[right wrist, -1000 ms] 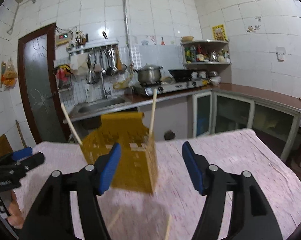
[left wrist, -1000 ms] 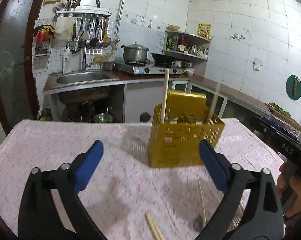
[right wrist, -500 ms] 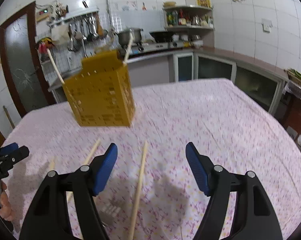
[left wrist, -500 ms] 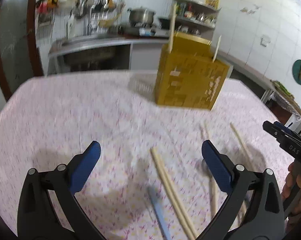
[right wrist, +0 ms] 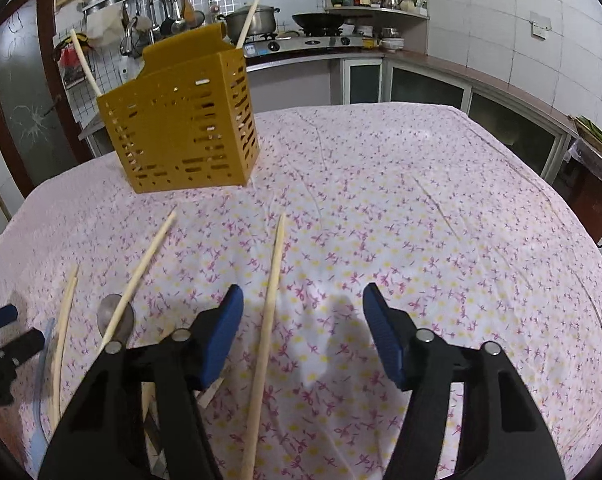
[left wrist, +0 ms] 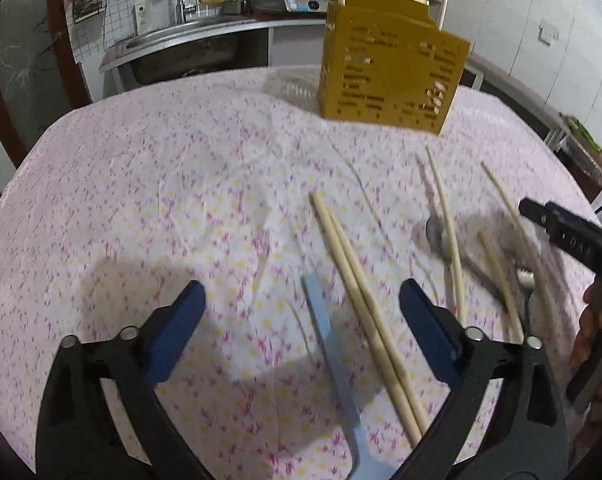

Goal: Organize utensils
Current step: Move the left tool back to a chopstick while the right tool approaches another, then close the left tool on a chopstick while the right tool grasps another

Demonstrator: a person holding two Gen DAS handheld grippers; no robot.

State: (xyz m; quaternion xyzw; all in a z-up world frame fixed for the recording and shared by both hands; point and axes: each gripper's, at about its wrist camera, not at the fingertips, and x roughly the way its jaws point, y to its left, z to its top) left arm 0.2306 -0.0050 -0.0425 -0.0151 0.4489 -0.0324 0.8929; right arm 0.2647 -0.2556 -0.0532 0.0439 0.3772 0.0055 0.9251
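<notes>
1. Yellow perforated utensil holder (left wrist: 393,68) stands upright at the far side of the table, on a pink floral tablecloth (left wrist: 161,184); two chopsticks lean out of its top.
2. Left gripper (left wrist: 301,312): jaws wide apart and closing, tilted down over the cloth. Between the blue pads lie a light blue utensil handle (left wrist: 329,340) and a pair of wooden chopsticks (left wrist: 365,304), side by side and touching each other. The pads press on neither.
3. To the right of that pair, in the left wrist view: a metal spoon (left wrist: 439,236) with a single chopstick (left wrist: 447,232) lying across its bowl, a fork (left wrist: 527,284) partly blurred, and further loose chopsticks.
4. Right gripper (right wrist: 303,328): jaws partly spread and closing, nothing pinched. One long chopstick (right wrist: 271,300) runs along the cloth just inside the left pad; whether it touches the pad I cannot tell.
5. Right wrist view also shows the spoon (right wrist: 115,316) under a slanted chopstick (right wrist: 145,268), both left of the gripper.
6. All loose utensils lie between the holder and the grippers, apart from the holder.
7. Background: kitchen counter with a pot (right wrist: 257,20) on a stove.
</notes>
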